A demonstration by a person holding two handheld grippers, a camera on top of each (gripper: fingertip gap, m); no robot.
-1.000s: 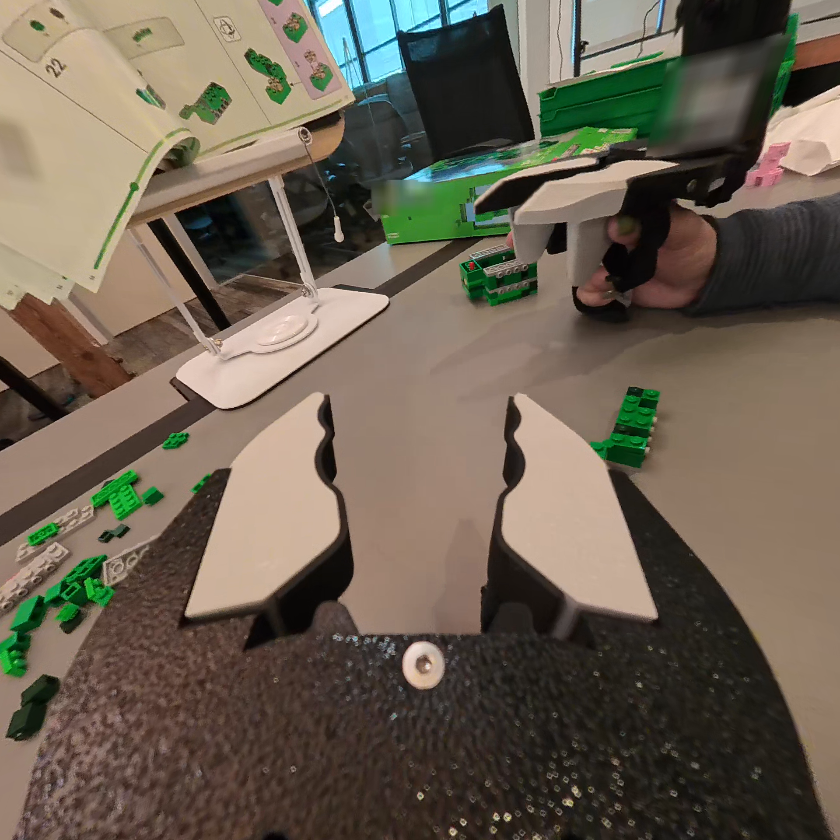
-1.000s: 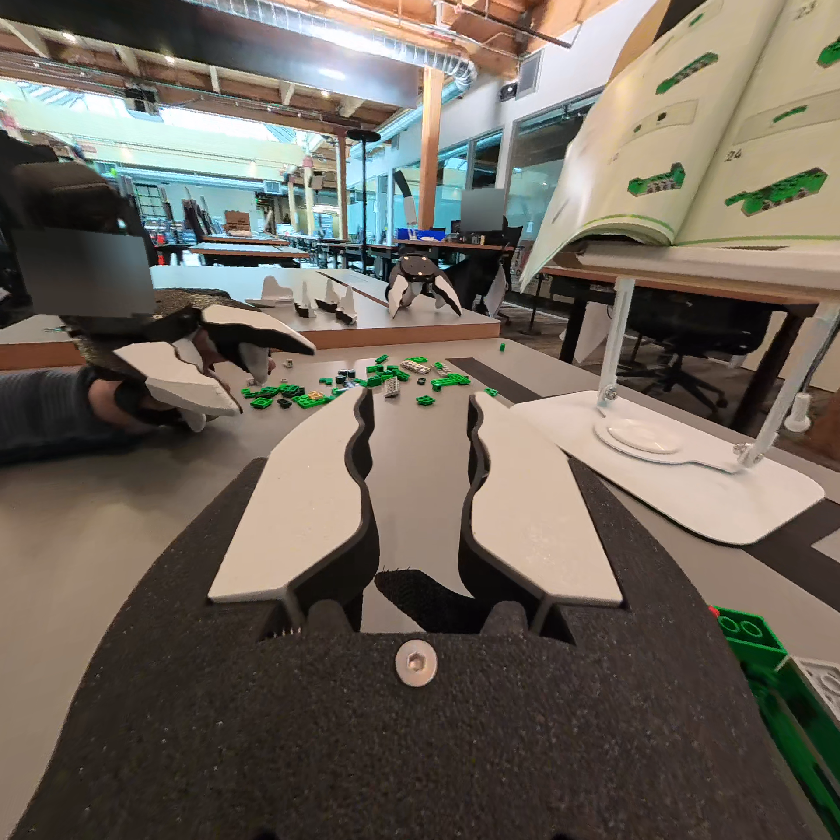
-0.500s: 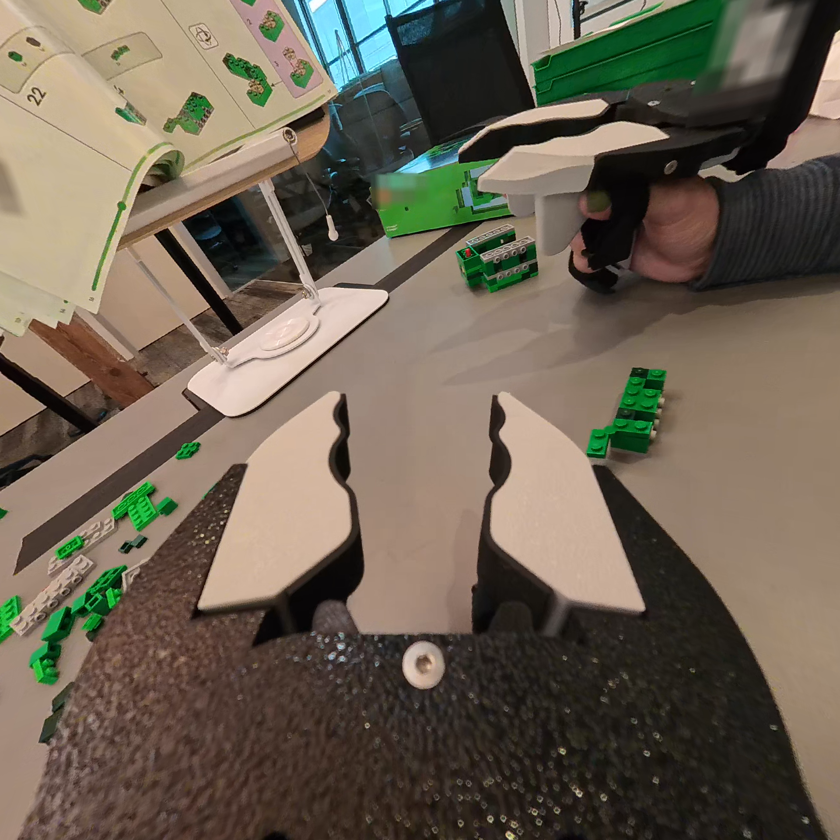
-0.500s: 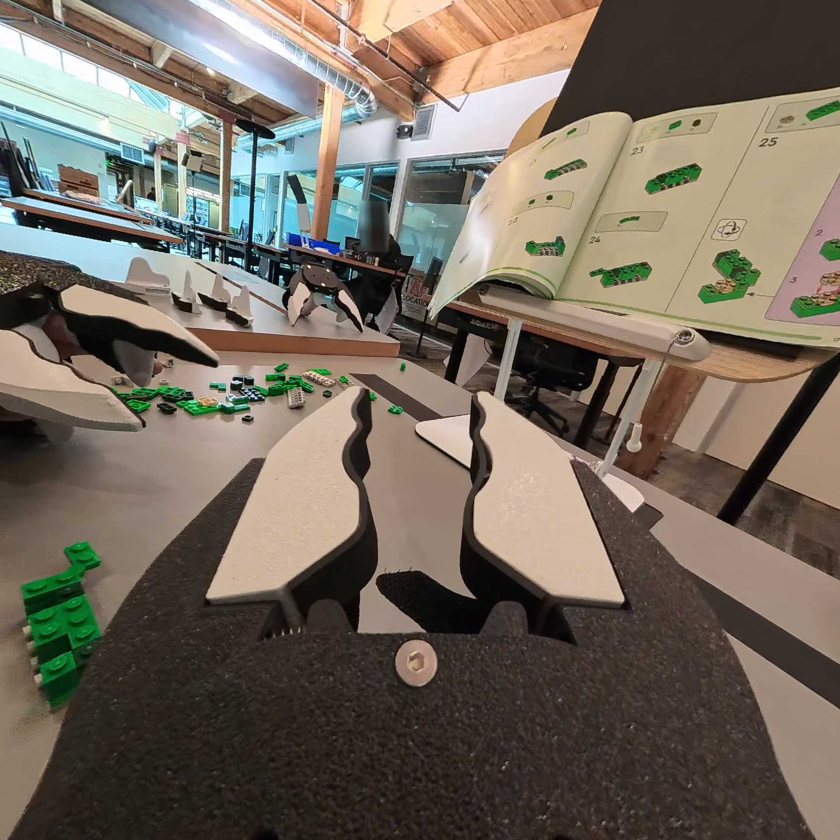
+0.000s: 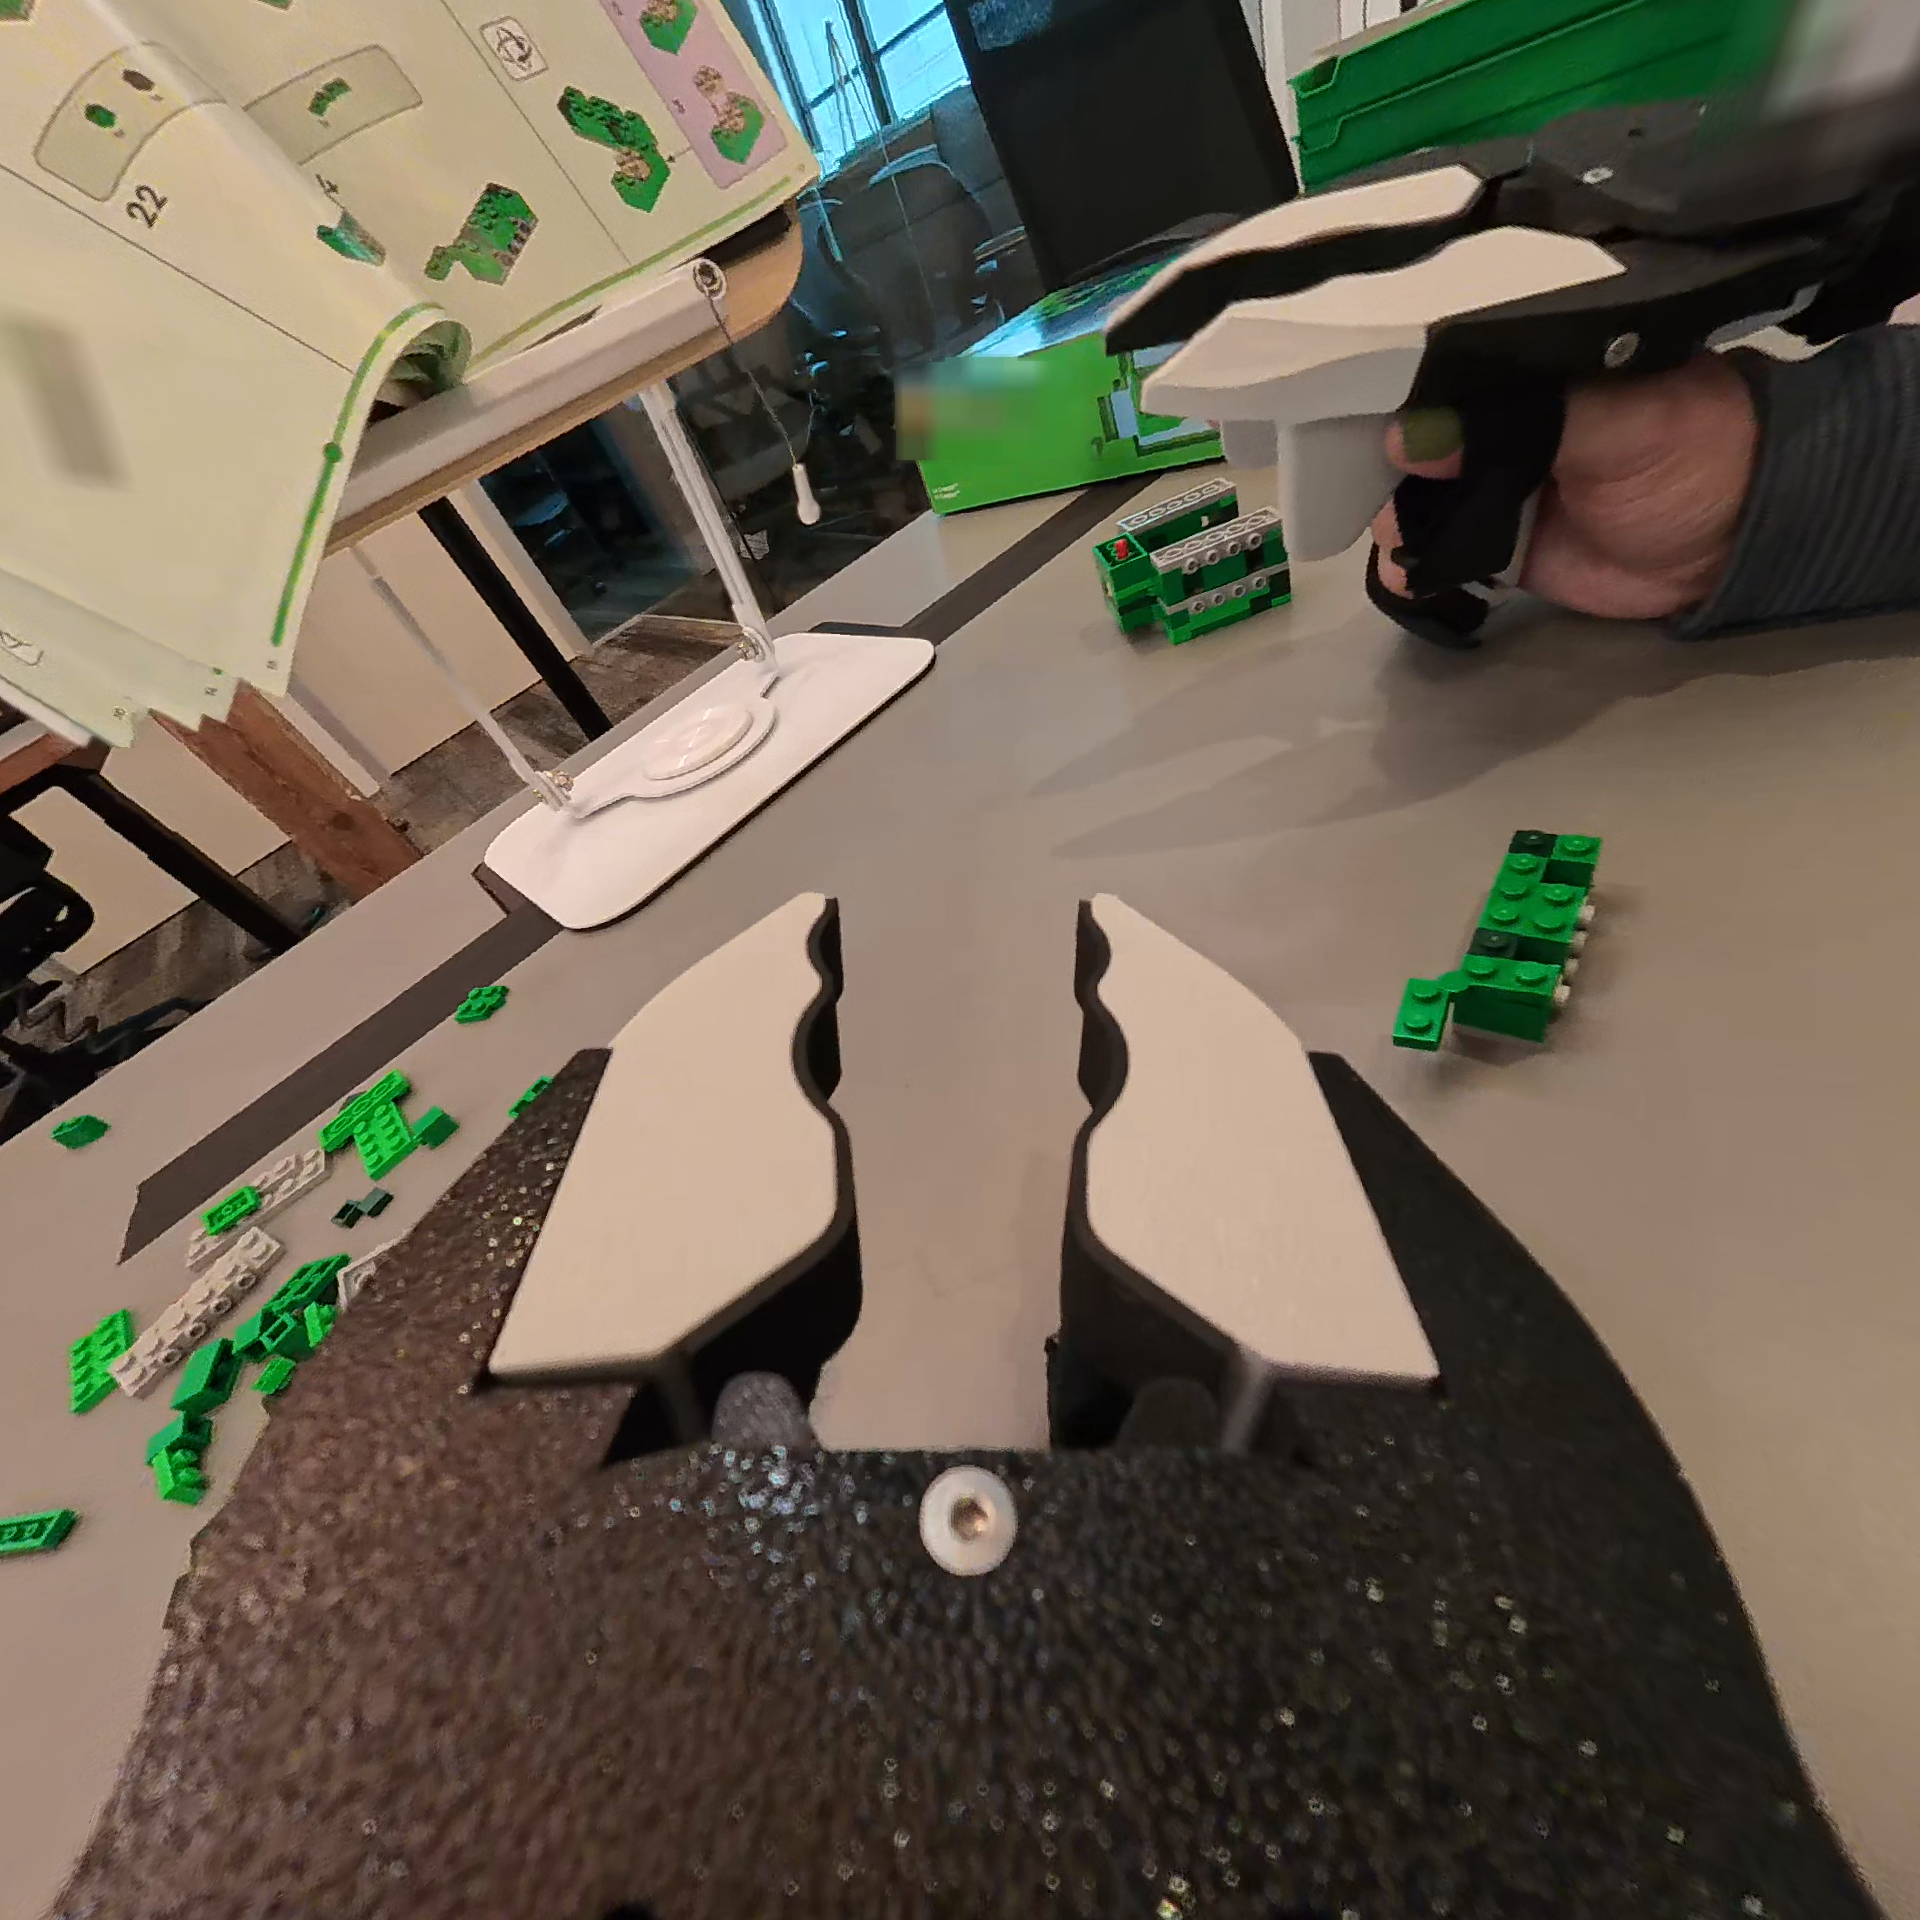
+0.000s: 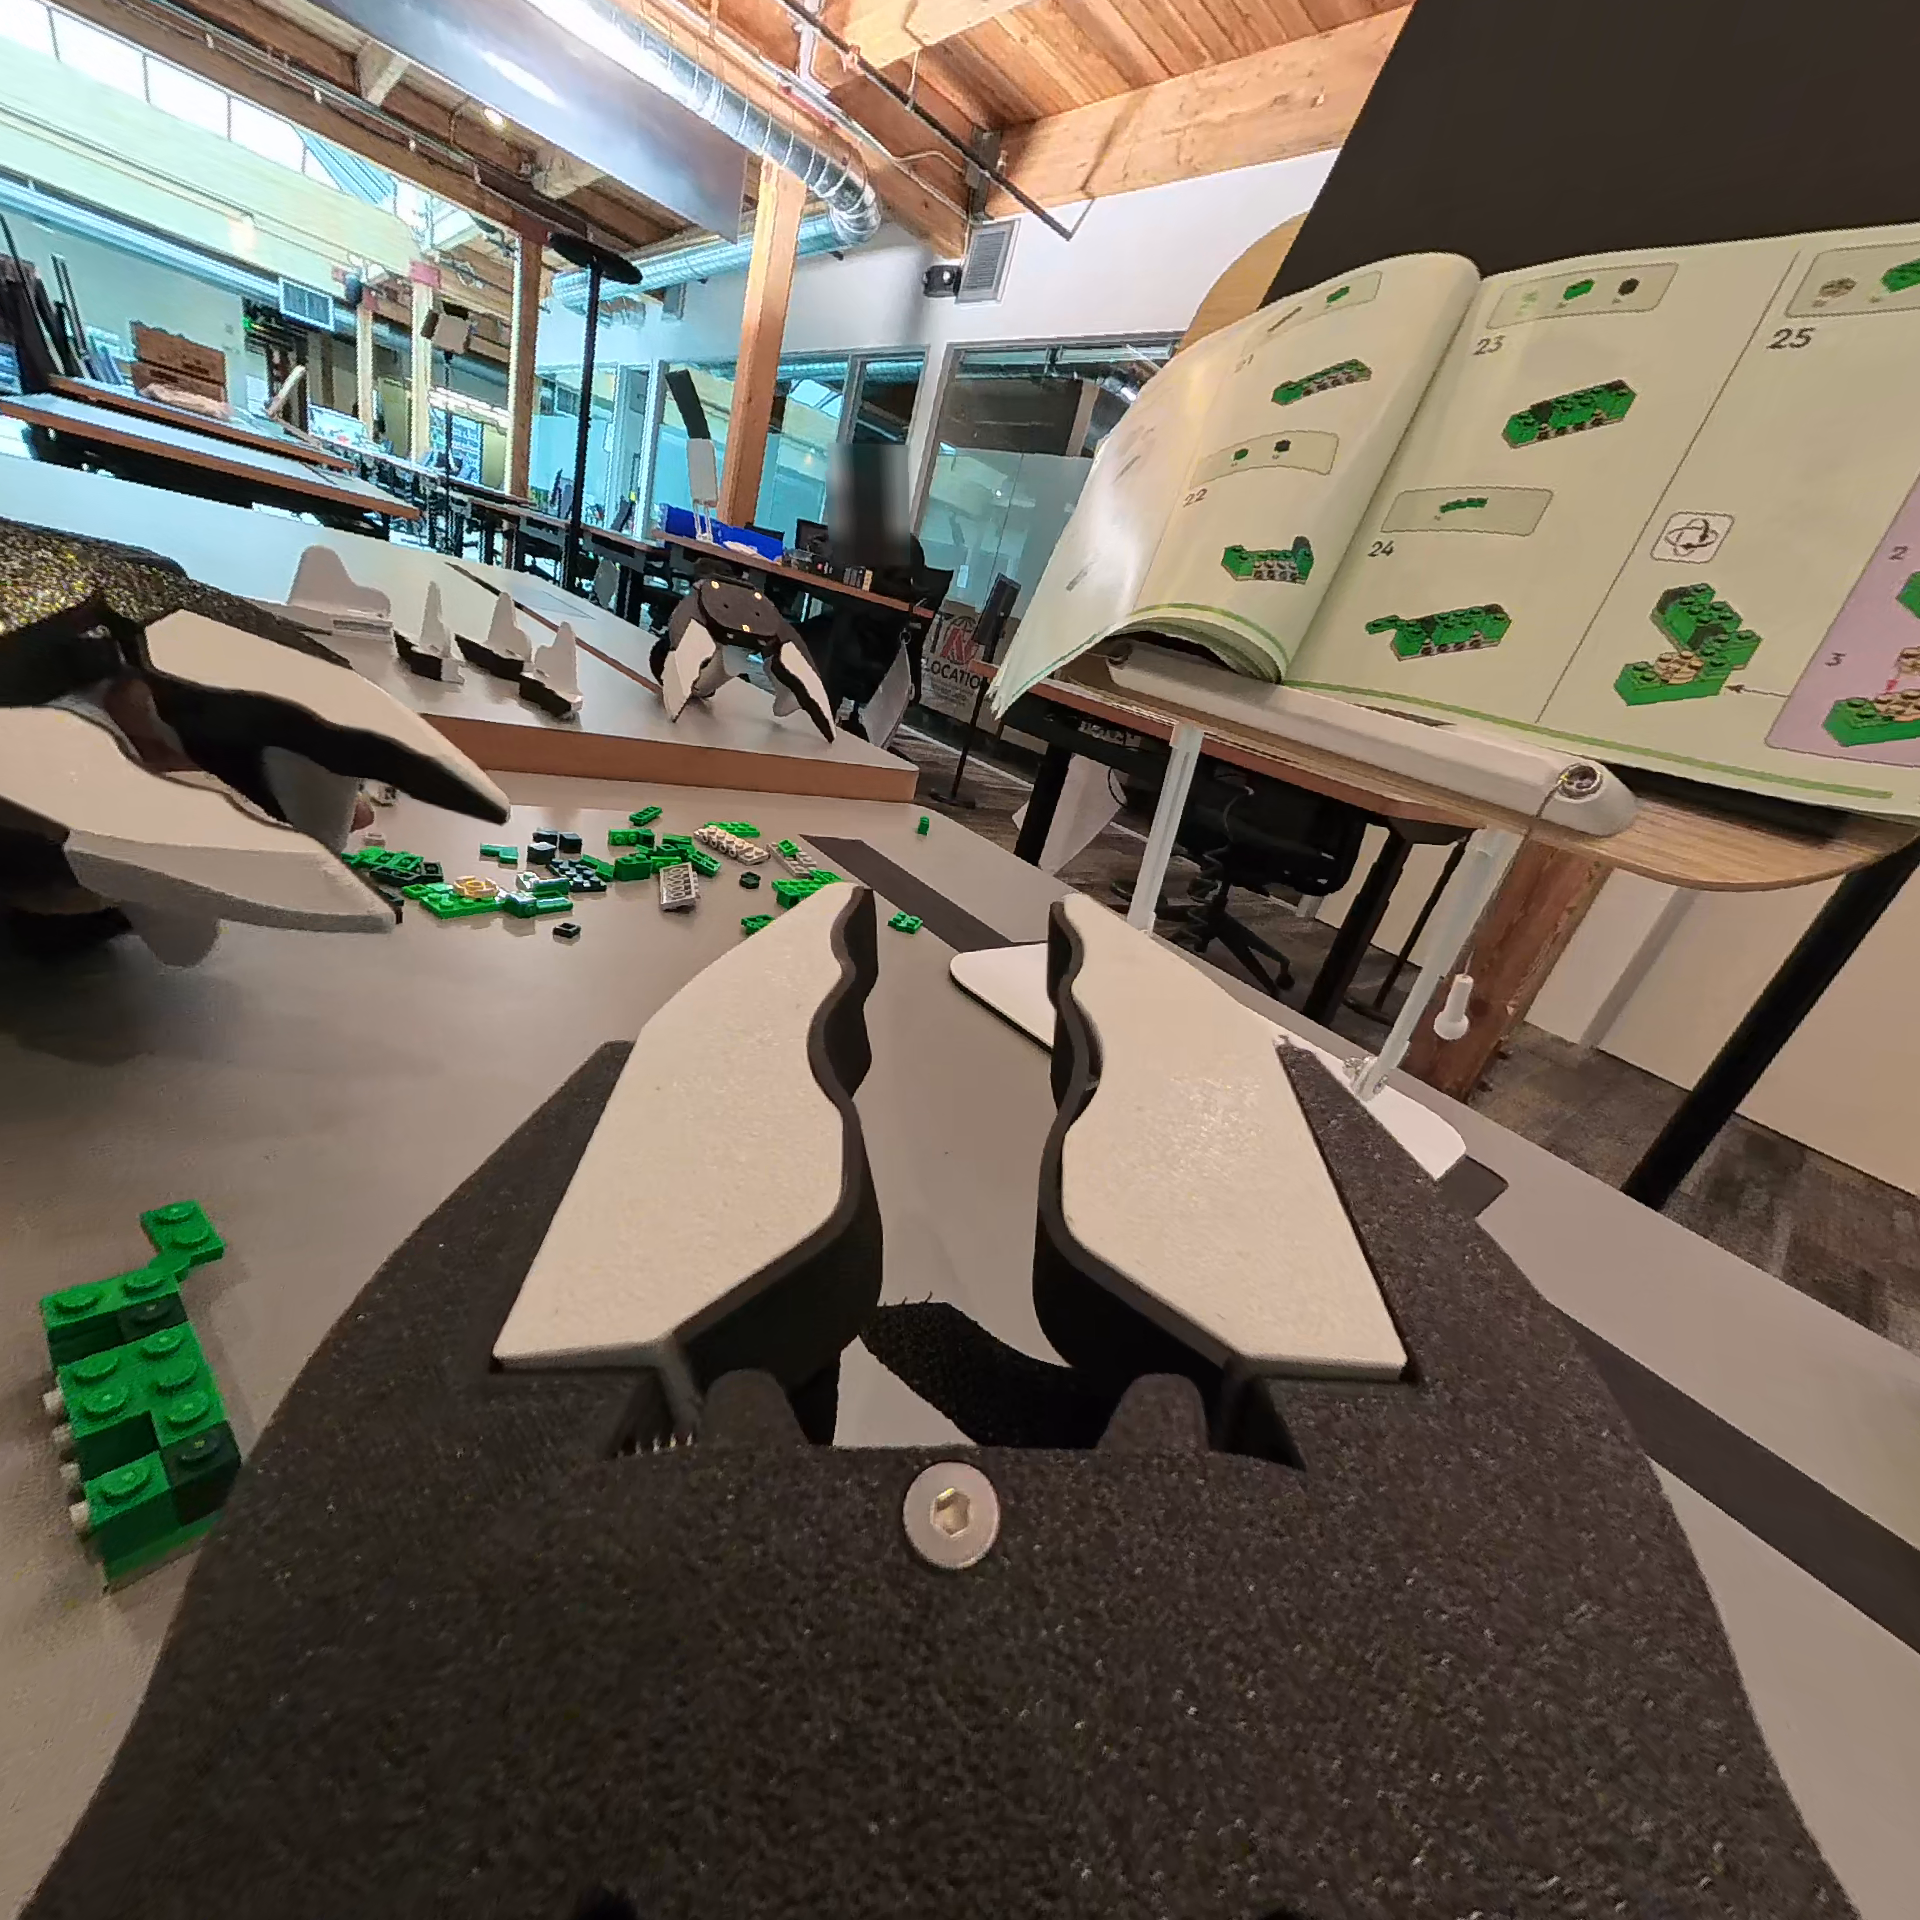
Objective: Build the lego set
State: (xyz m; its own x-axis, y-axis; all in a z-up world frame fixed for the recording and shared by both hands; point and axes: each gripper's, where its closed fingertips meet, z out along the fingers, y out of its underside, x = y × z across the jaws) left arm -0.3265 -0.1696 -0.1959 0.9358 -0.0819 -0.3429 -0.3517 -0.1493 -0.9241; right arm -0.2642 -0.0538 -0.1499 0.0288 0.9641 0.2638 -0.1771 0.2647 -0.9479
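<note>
My left gripper is open and empty, low over the grey table. A flat green brick assembly lies just right of its fingers, apart from them. A taller green and grey block assembly stands farther back. My right gripper is open with a narrow gap and empty; in the left wrist view it hovers above the block assembly, held by a hand. The flat assembly lies at its lower left. Loose green and grey bricks lie to the left.
An open instruction booklet rests on a stand with a white base. A green box and green trays sit at the back. The left gripper shows beside the brick pile. Spare grippers stand on a far table. There is about 15 cm between the tips of the two grippers.
Both grippers' jaws have narrowed, the left more. The right gripper has swung toward the booklet, and the flat green assembly has come into its view at lower left.
</note>
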